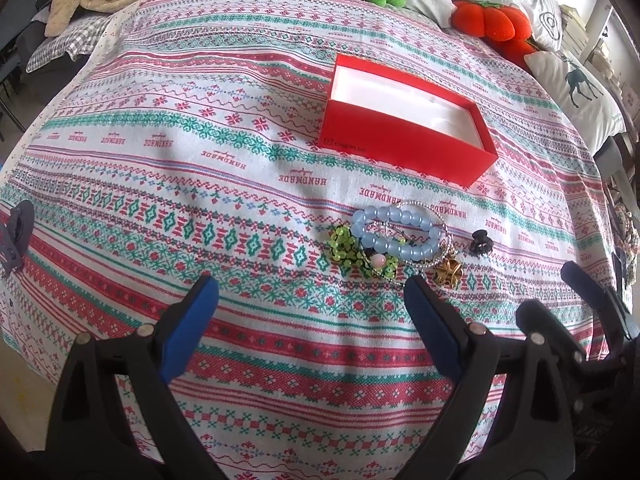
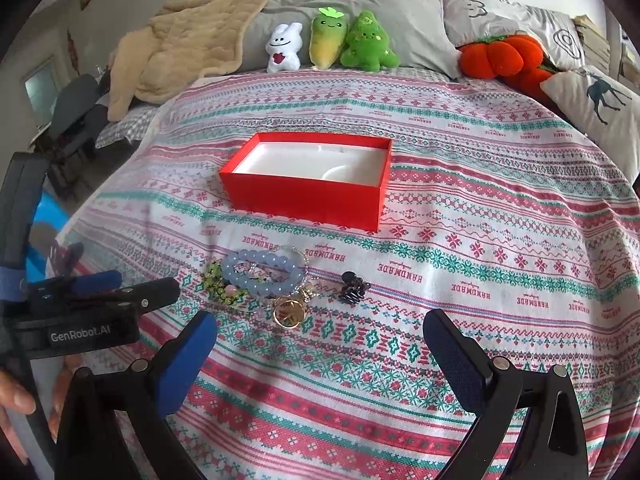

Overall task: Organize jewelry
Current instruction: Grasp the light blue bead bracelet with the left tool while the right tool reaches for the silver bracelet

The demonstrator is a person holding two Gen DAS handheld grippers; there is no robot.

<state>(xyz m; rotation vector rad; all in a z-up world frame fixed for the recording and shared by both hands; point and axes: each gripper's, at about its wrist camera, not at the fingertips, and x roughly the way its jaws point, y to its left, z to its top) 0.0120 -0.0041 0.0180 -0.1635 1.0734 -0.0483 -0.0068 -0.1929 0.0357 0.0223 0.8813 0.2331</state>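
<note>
A pile of jewelry lies on the patterned cloth: a blue bead bracelet (image 1: pixel 384 214) (image 2: pixel 260 258), green beads (image 1: pixel 343 242) (image 2: pixel 214 276), a thin silver chain (image 1: pixel 424 204) (image 2: pixel 298 250) and a gold flower piece (image 1: pixel 449 270) (image 2: pixel 288 312). A small black claw clip (image 1: pixel 481 241) (image 2: pixel 354 286) sits just right of the pile. Behind them stands an open red box (image 1: pixel 404 148) (image 2: pixel 304 200) with a bare white insert. My left gripper (image 1: pixel 312 280) (image 2: pixel 144 284) is open, just short of the pile. My right gripper (image 2: pixel 320 316) (image 1: pixel 546 288) is open too, near the gold piece and the clip. Neither holds anything.
The cloth covers a bed. Plush toys (image 2: pixel 328 44), an orange plush (image 2: pixel 500 58), pillows (image 2: pixel 596 104) and a beige blanket (image 2: pixel 176 48) line its far end. A dark chair (image 2: pixel 76 112) stands off the left side. A person's hand (image 2: pixel 16 400) holds the left gripper's handle.
</note>
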